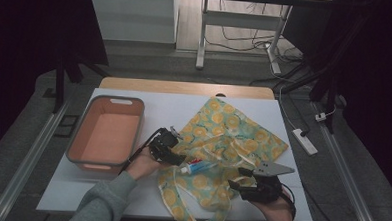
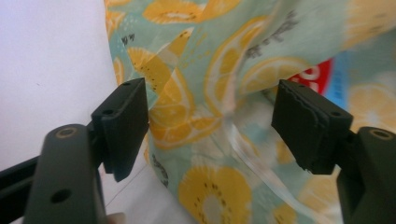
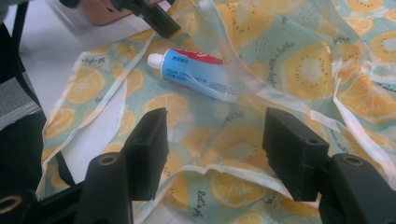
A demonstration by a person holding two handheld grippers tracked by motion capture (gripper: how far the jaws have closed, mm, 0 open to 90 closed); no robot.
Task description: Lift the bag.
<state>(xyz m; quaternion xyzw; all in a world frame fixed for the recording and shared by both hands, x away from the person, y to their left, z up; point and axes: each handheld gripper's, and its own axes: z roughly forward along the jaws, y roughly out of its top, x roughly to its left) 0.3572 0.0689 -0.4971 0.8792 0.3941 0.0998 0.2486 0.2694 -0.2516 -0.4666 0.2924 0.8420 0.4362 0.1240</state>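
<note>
The lemon-print cloth bag [image 1: 227, 142] lies rumpled on the white table [image 1: 174, 107], a toothpaste tube [image 1: 197, 166] resting at its mouth. It looks light, limp and slippery, best taken by a hem or handle strap. Left gripper [image 1: 168, 150] and right gripper [image 1: 253, 185] hover at its edges, jaws spread, gripping nothing; an orange bin [image 1: 108, 136] stands aside.

Three cameras, all placed here by the lemon-print bag [image 1: 222, 141].

The high view looks forward and down from above the person's side, far enough back to take in the whole white table [image 1: 130, 192] with the bag at its middle. The left gripper view sits almost against the bag's [image 2: 224, 93] left edge, looking across it. The right gripper view looks from the bag's [image 3: 280, 70] near edge over its cloth. All three share the toothpaste tube [image 1: 197, 166] [image 2: 312, 74] [image 3: 194, 70] lying on the bag.
</note>
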